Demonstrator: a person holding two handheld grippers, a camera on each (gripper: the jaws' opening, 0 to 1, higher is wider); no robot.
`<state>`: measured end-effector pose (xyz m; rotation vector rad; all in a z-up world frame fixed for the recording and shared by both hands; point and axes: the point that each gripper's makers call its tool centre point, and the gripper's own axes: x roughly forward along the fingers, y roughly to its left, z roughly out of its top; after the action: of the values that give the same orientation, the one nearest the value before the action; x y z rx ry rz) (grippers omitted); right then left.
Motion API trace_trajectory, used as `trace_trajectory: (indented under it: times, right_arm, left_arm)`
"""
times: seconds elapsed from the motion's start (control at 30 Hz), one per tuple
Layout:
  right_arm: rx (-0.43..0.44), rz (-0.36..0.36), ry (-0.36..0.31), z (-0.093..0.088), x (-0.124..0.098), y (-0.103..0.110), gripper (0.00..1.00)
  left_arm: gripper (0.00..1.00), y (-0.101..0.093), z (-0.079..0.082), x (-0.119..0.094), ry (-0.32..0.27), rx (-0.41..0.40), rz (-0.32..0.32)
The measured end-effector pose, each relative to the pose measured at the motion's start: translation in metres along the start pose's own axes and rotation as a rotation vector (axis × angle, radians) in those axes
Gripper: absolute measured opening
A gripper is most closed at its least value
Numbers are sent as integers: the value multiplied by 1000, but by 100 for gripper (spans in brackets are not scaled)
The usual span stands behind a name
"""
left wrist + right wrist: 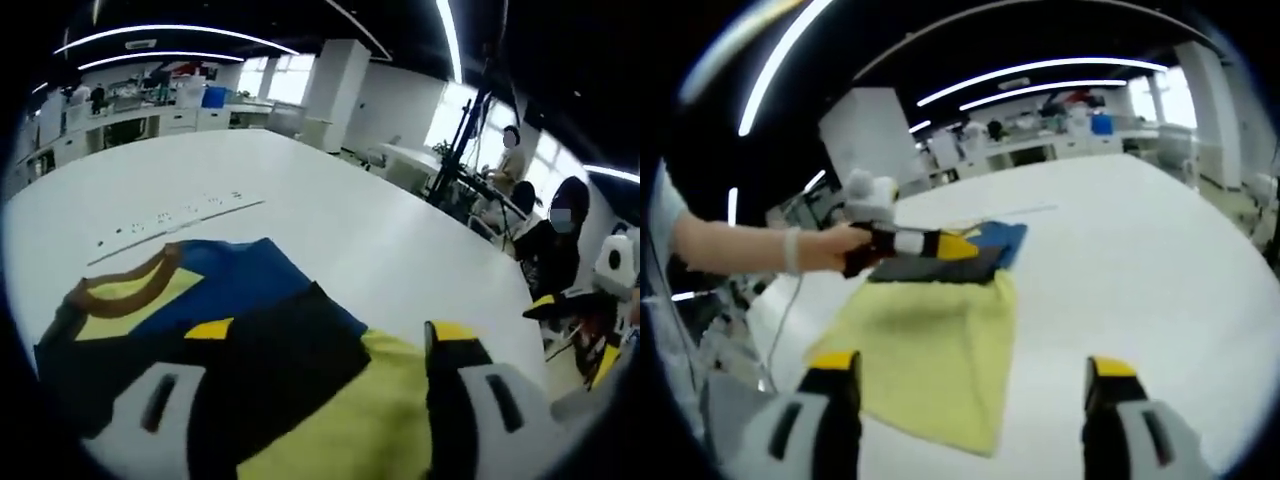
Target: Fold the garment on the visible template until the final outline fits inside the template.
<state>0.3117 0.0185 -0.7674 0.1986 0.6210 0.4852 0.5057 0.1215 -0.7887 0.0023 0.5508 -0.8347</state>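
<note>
Garment [940,350] first: it is lying flat on the white table [1140,250], and in the right gripper view I am seeing a wide yellow panel nearest me, a dark band across its far end and a blue part beyond that. In the left gripper view the same garment [250,340] is sitting right under my jaws, and I am making out the blue section, a black panel, the yellow cloth and a brown-edged neckline with a yellow patch inside it at the left.

My left gripper [940,245] is coming into the right gripper view from the left, held in a person's hand [835,248], and its yellow-tipped jaws are lying over the dark band where it meets the blue part. In its own view the left gripper [320,335] is showing its two jaws standing apart with the black and yellow cloth between them; whether they are pressing on the fabric I cannot tell.

My right gripper [970,368] is hanging above the near end of the yellow panel, jaws wide apart and gripping nothing; one jaw is over the cloth, the other over bare table.

A thin pale line [180,225] is running across the table just beyond the neckline.
</note>
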Motion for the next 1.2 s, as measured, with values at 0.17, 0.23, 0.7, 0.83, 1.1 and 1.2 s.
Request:
trace_trajectory:
  times: [0.17, 0.23, 0.7, 0.83, 1.1, 1.2]
  right_arm:
    - [-10, 5, 0, 2, 2, 2, 93]
    - [-19, 9, -1, 5, 3, 3, 93]
    - [-92, 45, -11, 25, 3, 14, 92]
    - [-116, 58, -7, 28, 4, 17, 91]
    - [-181, 53, 21, 27, 7, 17, 89]
    - [-181, 55, 16, 31, 6, 18, 88]
  left_arm:
    - [97, 7, 2, -7, -14, -28, 6]
    - [99, 7, 4, -11, -22, -33, 1]
    - [94, 18, -6, -68, -56, -50, 32]
    - [94, 19, -15, -89, -64, -63, 47]
    - [90, 30, -31, -140, -85, -83, 89]
    - [90, 31, -33, -158, -99, -91, 105]
